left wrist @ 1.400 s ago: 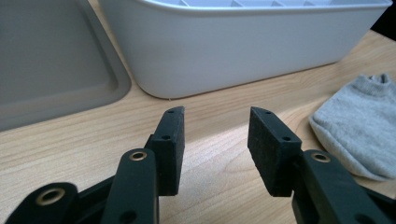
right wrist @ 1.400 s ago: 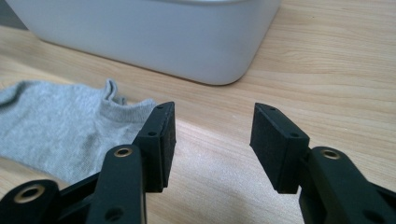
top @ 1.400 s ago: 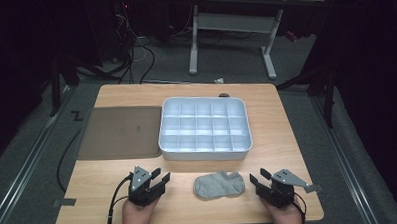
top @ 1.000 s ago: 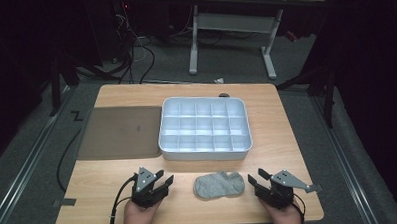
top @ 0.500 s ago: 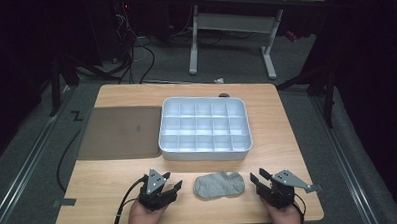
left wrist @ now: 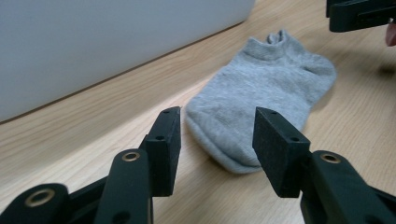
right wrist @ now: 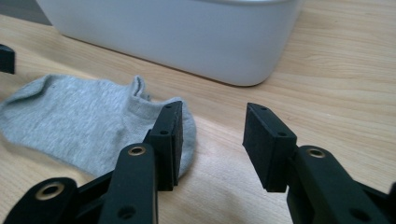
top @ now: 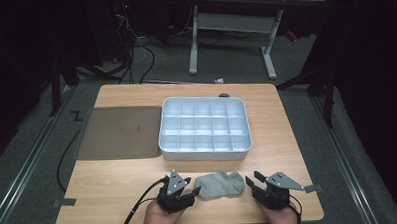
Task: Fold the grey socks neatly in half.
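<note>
**Grey sock on a wooden table, a gripper at each end**

Grey and soft, an ankle sock (top: pixel 219 185) lies flat on a light wooden table (top: pixel 114 182), near the front edge where the person sits. It rests between two hand-held black grippers and just in front of a white plastic tray (top: pixel 206 153) divided into many small compartments. A dark brown mat (top: pixel 118 132) lies beside the tray, on its left in the high view.

The left gripper (top: pixel 186 189) sits at the sock's left end, its tips touching or almost touching the fabric in the high view. In the left gripper view its jaws stand apart, one on each side of the sock's rounded toe end (left wrist: pixel 233 154), and the pads do not press on the fabric. These jaws have just been closing a little from a wider spread, with the toe end in the gap between them.

The right gripper (top: pixel 255 182) sits at the sock's other end, just beside the cuff. In the right gripper view its jaws are also apart, and have just been narrowing slightly. The sock's cuff end (right wrist: pixel 184 126) lies behind and partly under the left-hand jaw of that view; bare wood shows in the gap. Neither gripper grasps anything.

A hand (top: pixel 160 221) shows under the left gripper at the bottom edge of the high view.
</note>
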Demonstrator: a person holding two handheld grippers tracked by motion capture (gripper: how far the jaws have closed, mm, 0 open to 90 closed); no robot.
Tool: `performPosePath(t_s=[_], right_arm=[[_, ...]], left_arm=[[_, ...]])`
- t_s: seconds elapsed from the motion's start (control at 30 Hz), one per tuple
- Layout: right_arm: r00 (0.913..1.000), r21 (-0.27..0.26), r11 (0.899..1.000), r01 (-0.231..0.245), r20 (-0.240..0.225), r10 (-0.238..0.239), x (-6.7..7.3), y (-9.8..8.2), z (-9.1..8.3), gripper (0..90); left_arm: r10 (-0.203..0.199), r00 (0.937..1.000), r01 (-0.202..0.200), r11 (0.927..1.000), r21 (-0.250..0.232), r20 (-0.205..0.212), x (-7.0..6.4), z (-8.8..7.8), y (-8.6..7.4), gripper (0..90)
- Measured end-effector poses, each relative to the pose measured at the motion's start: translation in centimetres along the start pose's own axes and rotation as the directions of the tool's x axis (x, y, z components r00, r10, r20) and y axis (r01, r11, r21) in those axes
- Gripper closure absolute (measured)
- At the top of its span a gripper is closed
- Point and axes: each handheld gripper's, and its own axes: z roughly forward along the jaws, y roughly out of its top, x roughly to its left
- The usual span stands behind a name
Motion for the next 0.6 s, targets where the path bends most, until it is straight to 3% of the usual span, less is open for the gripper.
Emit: performPosePath(t_s=[0.1, 0.2, 0.4, 0.6], right_arm=[[0.9997, 0.009, 1.000, 0.009, -0.022, -0.009, 0.3, 0.0, 0.2, 58.3], [0.9993, 0.031, 1.000, 0.007, -0.038, -0.006, 0.5, 0.0, 0.5, 58.8], [0.9983, 0.084, 0.996, -0.008, -0.056, 0.013, 1.2, -0.2, 1.3, 57.0], [0.9973, 0.156, 0.988, -0.017, -0.068, 0.028, 2.2, -0.1, 2.4, 51.8]], left_arm=[[0.008, 0.9999, -0.008, 0.9999, 0.013, -0.013, -0.3, 0.7, 0.2, 54.5], [-0.007, 0.9993, 0.008, 0.9993, 0.037, -0.036, -0.3, 1.5, 0.1, 56.7], [-0.020, 0.9984, 0.024, 0.9979, 0.061, -0.053, -0.2, 1.6, -0.1, 64.0], [0.007, 0.9975, -0.001, 0.9969, 0.078, -0.071, -0.2, 1.3, -0.4, 66.2]])
